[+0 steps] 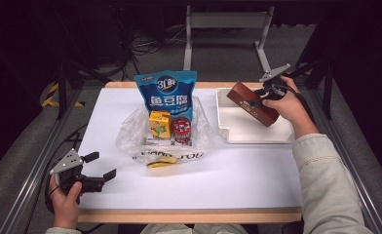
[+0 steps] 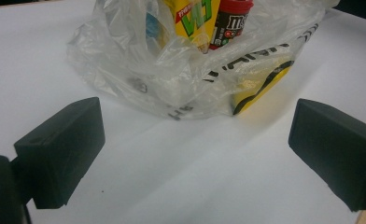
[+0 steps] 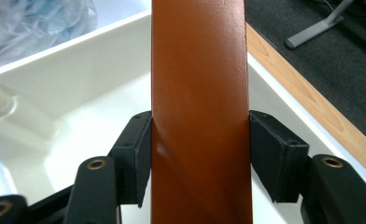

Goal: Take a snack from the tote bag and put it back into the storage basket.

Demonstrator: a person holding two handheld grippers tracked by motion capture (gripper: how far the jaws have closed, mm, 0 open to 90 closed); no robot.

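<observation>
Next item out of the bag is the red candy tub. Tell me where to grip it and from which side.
Take the red candy tub by its lid end, coming down from above with the open left claw. It stands upright in the plastic bag, hemmed by the yellow carton and blue pouch, so just its top is free.

A plastic bag (image 1: 162, 139) sits mid-tabletop (image 1: 238, 180) holding a snack pouch (image 1: 167, 95) at the back, with a carton (image 1: 160, 124) and a tub (image 1: 181, 129) in front. A tray (image 1: 223, 127) lies toward the far right corner with a box (image 1: 252, 103) over it, and the left gripper (image 1: 99, 165) is near the front left corner.

Brown box (image 3: 200, 112) cut off top and bottom.
</observation>
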